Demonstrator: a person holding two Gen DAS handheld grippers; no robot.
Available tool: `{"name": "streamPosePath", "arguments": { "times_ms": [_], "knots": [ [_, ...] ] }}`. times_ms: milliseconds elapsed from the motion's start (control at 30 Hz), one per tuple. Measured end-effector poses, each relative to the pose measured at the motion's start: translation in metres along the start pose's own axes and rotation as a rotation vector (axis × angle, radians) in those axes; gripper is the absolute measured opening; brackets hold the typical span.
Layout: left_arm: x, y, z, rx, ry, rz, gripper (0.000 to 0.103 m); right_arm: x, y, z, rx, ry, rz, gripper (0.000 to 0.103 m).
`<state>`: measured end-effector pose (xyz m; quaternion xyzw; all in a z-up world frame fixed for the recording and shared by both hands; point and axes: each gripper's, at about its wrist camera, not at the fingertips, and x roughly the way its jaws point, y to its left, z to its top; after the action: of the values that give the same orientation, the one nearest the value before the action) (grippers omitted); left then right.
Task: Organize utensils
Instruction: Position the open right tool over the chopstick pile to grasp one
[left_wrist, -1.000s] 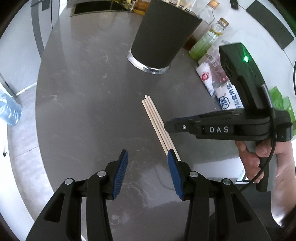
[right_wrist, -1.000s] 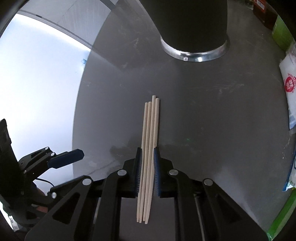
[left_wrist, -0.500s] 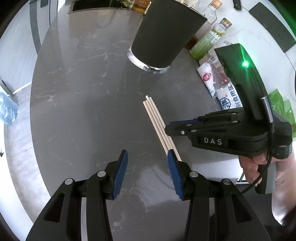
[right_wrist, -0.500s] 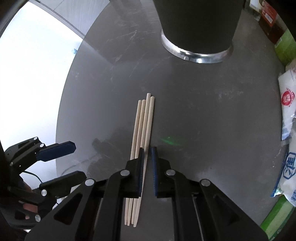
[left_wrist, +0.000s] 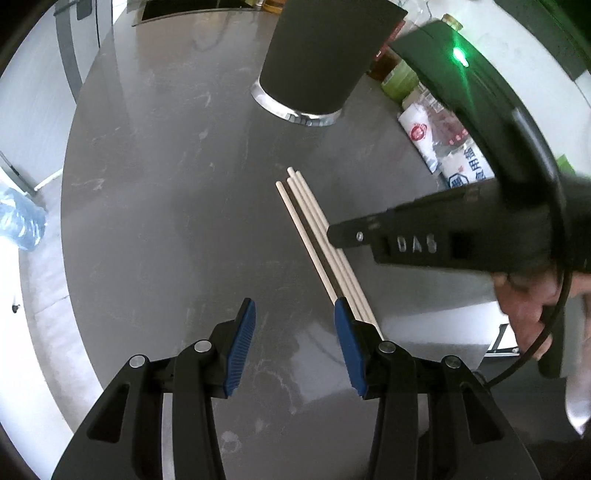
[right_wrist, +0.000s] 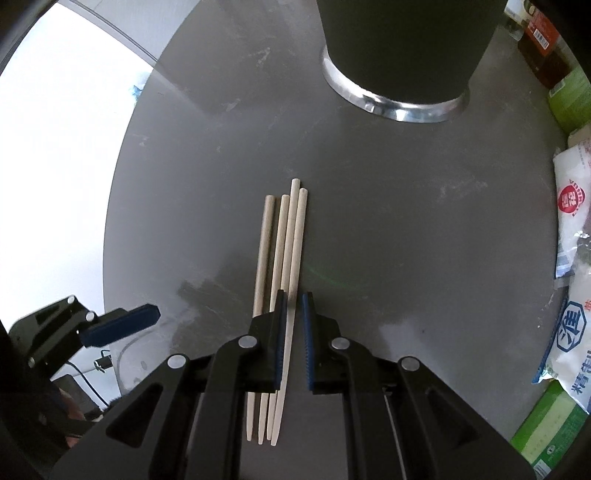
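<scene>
Left wrist: left tongs (left_wrist: 291, 336) apart over bare grey surface (left_wrist: 166, 206), nothing between the pads. Four chopsticks (left_wrist: 317, 236) lie flat just right of them, short of the black cup (left_wrist: 321, 55). Right tongs (left_wrist: 332, 234) come in from the right above the sticks, held by a hand (left_wrist: 532, 306). Right wrist: right tongs (right_wrist: 293, 332) nearly together, clamped on one chopstick (right_wrist: 295, 251); the other three lie alongside on the left. Packets (right_wrist: 570, 229) along the right edge.

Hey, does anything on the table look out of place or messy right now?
Four chopsticks lie loose on the grey table instead of standing in the black holder. Their ends are uneven, one slightly apart. The right gripper has narrowed around one.
</scene>
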<state>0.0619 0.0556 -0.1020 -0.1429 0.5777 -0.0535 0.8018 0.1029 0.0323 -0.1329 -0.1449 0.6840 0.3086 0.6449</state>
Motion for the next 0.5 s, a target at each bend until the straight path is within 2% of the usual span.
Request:
{"name": "streamPosePath", "arguments": {
  "times_ms": [233,500],
  "knots": [
    [0.003,0.003,-0.006,-0.046,-0.003,-0.005,0.043,0.006,-0.005,0.011,0.010,0.036,0.036,0.008],
    [0.003,0.006,-0.013,-0.068,-0.003,-0.013,0.043,0.007,0.002,0.018,-0.008,0.067,-0.025,0.008]
  ]
}}
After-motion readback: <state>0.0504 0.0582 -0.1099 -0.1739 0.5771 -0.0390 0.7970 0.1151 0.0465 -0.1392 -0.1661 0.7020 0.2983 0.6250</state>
